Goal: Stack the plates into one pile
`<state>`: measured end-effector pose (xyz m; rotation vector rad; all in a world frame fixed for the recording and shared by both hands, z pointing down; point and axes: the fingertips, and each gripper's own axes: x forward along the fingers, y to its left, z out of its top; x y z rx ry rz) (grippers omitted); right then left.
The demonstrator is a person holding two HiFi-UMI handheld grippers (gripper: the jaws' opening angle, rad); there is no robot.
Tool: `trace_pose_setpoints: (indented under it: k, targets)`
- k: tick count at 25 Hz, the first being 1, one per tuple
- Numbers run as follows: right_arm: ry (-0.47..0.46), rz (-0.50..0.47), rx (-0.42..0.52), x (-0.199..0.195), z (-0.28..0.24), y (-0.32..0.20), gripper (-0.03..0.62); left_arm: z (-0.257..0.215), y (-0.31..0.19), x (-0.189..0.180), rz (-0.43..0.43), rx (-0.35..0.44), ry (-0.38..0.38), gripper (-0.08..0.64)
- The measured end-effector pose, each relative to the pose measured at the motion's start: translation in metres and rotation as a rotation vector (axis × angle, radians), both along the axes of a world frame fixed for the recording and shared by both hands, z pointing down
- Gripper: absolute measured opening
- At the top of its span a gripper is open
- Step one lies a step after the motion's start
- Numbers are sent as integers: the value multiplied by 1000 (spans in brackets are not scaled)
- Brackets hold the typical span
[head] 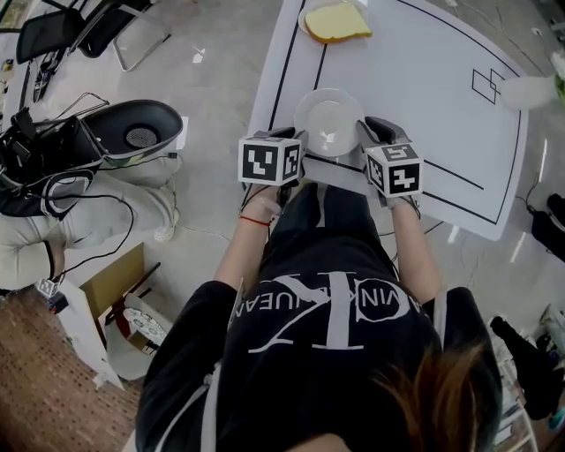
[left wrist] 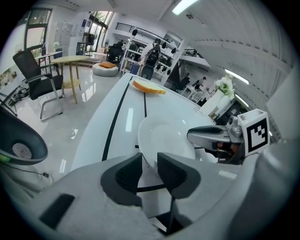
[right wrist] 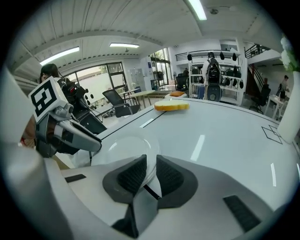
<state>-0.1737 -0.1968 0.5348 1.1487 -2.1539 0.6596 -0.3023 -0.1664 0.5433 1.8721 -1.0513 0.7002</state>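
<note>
Head view: a round white plate [head: 329,119] lies hollow up at the centre of the frame, near the lower edge of the white bench [head: 424,79] and across a black line [head: 441,177] printed on it; being round, it has no long axis; its face shows plain white. The left gripper [head: 298,143] is at its left rim and the right gripper [head: 369,132] at its right rim, 1 on each side. At the top edge of the frame, well apart, a second plate [head: 305,18] carries 1 slice of bread [head: 337,21].

Left gripper view: the plate fills the centre of the frame and its near rim dips between the 2 dark pads; the jaws stand a little apart with a sliver of bench showing beside the rim, so they bracket the plate without clamping it. The right gripper reaches in from the right of the frame to the far rim; the bread lies at upper centre.

Right gripper view: the jaws are drawn close and the plate's rim is nipped between the 2 pads. The plate spreads left of centre; the left gripper sits at the frame's left, by the opposite rim; the bread shows at upper centre.
</note>
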Motion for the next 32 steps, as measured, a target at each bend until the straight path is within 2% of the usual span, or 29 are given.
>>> trace_pose_setpoints:
  k: [4, 9, 14, 17, 20, 25, 32]
  targets:
    - [0, 3, 7, 9, 1, -8, 67, -4, -12, 6, -16, 16, 0, 103]
    - [-5, -2, 28, -17, -14, 11, 69, -20, 1, -27, -50, 69, 10, 81]
    - [-19, 4, 61, -13, -23, 6, 64, -26, -8, -36, -80, 122, -6, 49]
    - [-39, 17, 99, -11, -34, 1, 49, -37, -16, -39, -90, 179, -9, 32]
    - [-66, 24, 160, -11, -51, -5, 3, -49, -25, -43, -97, 242, -15, 8]
    - [-124, 11, 241, -13, -74, -12, 2, -62, -35, -42, -97, 311, -13, 6]
    - [-172, -8, 332, 3, -107, -5, 2, -97, -35, -30, -68, 465, -12, 6]
